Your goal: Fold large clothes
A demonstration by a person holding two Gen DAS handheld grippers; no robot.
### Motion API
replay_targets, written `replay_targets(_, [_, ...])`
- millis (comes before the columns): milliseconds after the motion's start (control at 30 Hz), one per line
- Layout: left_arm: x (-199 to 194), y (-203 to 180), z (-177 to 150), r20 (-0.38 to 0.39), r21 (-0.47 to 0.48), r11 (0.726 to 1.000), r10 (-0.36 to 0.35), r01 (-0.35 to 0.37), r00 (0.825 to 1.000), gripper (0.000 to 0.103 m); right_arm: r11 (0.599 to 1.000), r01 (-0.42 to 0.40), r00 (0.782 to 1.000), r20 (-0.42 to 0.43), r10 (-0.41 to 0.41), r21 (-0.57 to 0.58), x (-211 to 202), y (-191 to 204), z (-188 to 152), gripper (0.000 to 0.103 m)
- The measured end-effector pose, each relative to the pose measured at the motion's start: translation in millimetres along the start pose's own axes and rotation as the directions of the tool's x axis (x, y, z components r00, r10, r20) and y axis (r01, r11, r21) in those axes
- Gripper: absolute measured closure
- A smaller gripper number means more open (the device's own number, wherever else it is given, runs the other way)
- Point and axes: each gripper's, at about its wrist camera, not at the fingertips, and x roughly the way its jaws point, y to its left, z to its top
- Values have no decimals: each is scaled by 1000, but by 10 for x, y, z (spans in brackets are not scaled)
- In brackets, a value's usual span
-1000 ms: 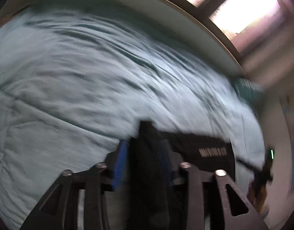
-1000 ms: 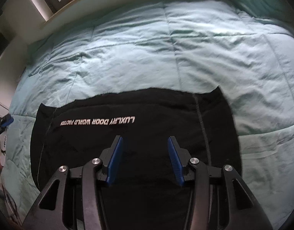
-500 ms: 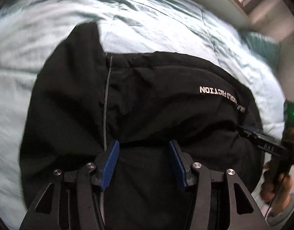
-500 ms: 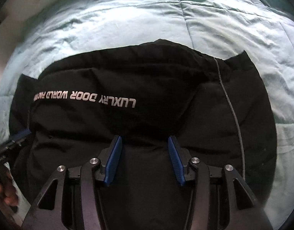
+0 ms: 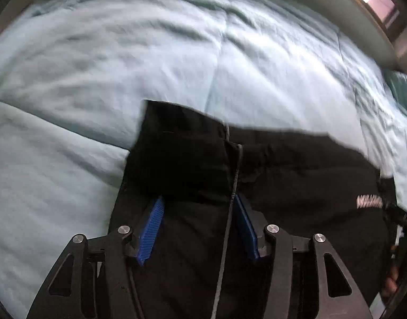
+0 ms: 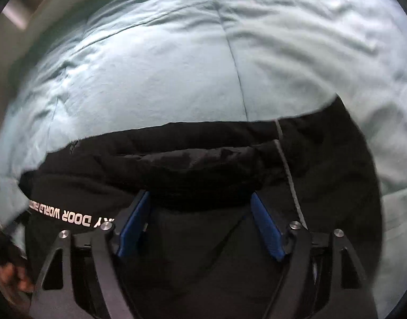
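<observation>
Black clothing (image 5: 296, 175), a dark garment with white lettering (image 6: 68, 214) along one band, lay spread on the pale green quilt of the bed (image 5: 123, 61), already doubled so that a rolled fold ran across it just ahead of both tools. Left gripper (image 5: 196, 223) pointed steeply down at the cloth with its jaws apart, having just been opening; black fabric and a thin grey piped seam (image 5: 230, 207) lay between the blue pads (image 5: 150, 232), but the pads did not press on it. Right gripper (image 6: 199, 228) hung likewise over the garment, its jaws having just opened wider and standing well apart, with the fold lying across the gap and nothing pinched. Judged from this, the step in hand was a release after laying a fold, or a fresh reach for the edge; blur makes it hard to say which. To do it well, both jaws ought to clear the cloth fully before lifting, so no layer drags up. Any new grip should take the whole stacked edge, both sides at matching points, then travel level and together so the fold lands square.
</observation>
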Motion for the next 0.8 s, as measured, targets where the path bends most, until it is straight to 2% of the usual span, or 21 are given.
replay_targets(133, [9,5,79,-28,-16,999,-28,28,999,45,999,30,999,19,-30,-16,-10,56,-17,24])
replay_targets(333, [-401,-198,-38,63,114,990,80,-86,995,44,1000,19,998,57,-19,7,-373,15,-119,24])
replay_targets(400, [-590,-251,-133,92,144,974,164,-176,982,44,1000,23,996,81,-23,-3,-557,1,-244,24])
replay_targets(433, [-689,-284,-201,109,159,959,220,-236,969,44,1000,24,996,91,-23,-10,-653,-3,-321,24])
replay_targets(533, [-949,-232,-383,163,168,935,285,-311,945,44,998,49,992,122,-45,-26,-942,-66,-578,24])
replay_targets(567, [-1017,-194,-450,163,168,936,283,-309,945,44,998,60,990,133,-55,-28,-1036,-109,-661,24])
replay_targets(600, [-1061,-129,-500,142,163,948,253,-274,957,44,997,66,988,139,-62,-26,-1102,-162,-717,24])
replay_targets(700, [-1089,167,-605,53,94,990,104,-108,993,44,998,59,990,125,-60,17,-1236,-485,-880,23])
replay_targets(733, [-1087,305,-653,25,65,996,54,-55,998,44,998,51,993,106,-55,39,-1238,-631,-917,23])
replay_targets(800, [-1080,457,-747,12,42,999,27,-28,1000,44,997,43,996,76,-48,66,-1222,-880,-980,23])
